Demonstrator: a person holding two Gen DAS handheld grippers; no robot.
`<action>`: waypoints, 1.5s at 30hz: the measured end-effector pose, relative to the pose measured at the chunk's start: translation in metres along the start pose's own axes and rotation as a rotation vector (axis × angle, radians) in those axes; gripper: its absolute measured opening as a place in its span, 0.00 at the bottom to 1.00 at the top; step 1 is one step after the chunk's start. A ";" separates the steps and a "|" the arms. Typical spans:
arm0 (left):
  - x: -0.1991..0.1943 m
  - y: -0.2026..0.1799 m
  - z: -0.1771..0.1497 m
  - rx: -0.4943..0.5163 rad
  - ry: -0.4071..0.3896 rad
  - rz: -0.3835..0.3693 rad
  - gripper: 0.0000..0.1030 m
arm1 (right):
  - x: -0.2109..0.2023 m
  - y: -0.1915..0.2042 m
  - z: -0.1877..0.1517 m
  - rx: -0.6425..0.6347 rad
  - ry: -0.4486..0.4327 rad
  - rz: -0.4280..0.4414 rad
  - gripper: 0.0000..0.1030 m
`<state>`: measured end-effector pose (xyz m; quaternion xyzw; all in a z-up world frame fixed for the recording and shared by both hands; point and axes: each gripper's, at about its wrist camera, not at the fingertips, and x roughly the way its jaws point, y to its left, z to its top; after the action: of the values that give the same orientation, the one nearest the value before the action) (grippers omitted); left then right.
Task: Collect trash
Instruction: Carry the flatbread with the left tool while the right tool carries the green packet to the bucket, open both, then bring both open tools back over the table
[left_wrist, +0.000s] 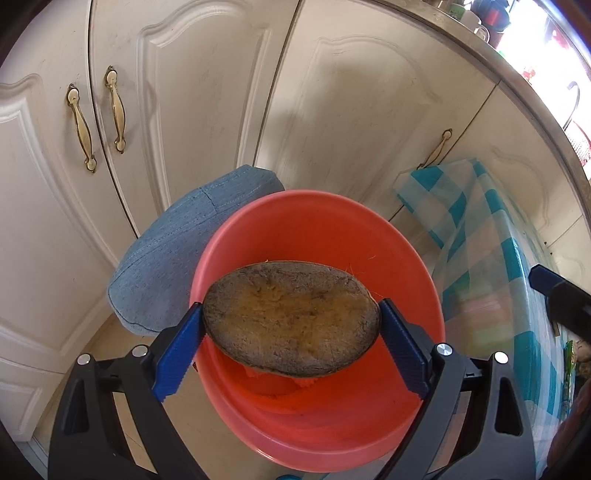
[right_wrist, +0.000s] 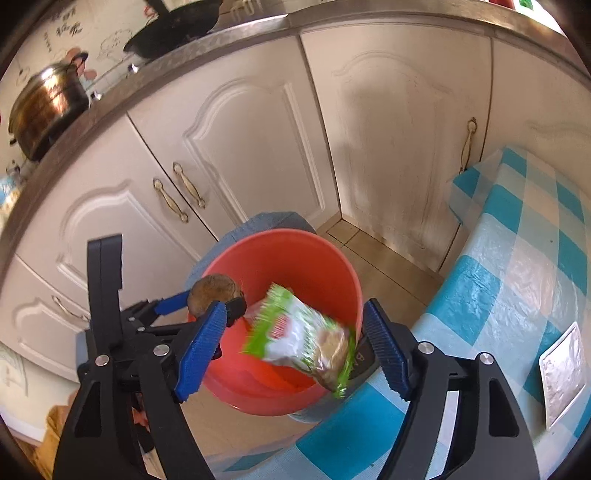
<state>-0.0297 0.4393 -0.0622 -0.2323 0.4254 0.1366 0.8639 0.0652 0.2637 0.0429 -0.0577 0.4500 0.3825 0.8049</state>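
A red plastic bucket (left_wrist: 317, 210) (right_wrist: 295, 247) stands on a blue denim cushion (left_wrist: 166, 266) in front of white cabinet doors. My left gripper (left_wrist: 291, 310) is shut on a brown, rough, oval husk-like piece (left_wrist: 291, 321), its blue pads pressing on both ends, and holds it level above the bucket's mouth. The right wrist view shows that same piece (right_wrist: 212, 291) at the bucket's left rim. My right gripper (right_wrist: 295, 306) stands open over the bucket. A green and white snack packet (right_wrist: 303, 339) sits blurred and tilted between its fingers, and the left pad is clear of it.
A table with a teal checked cloth (left_wrist: 480, 240) (right_wrist: 517, 240) stands right of the bucket, with a white tray (right_wrist: 563, 373) on it. A dark object (right_wrist: 364, 360) lies at the table edge. White cabinet doors (right_wrist: 240, 147) rise behind. A pot (right_wrist: 44, 107) and a wok (right_wrist: 173, 29) sit on the counter.
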 end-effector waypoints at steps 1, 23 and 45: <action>0.000 0.000 0.000 0.002 -0.003 -0.008 0.89 | -0.003 -0.002 0.000 0.013 -0.005 0.015 0.77; -0.018 -0.044 -0.002 0.250 -0.098 0.108 0.92 | -0.058 -0.031 -0.019 0.119 -0.087 0.022 0.83; -0.069 -0.090 -0.018 0.231 -0.122 -0.044 0.92 | -0.123 -0.054 -0.085 0.192 -0.186 -0.084 0.86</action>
<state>-0.0444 0.3504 0.0093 -0.1317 0.3797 0.0816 0.9120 0.0060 0.1195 0.0732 0.0364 0.4050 0.3075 0.8603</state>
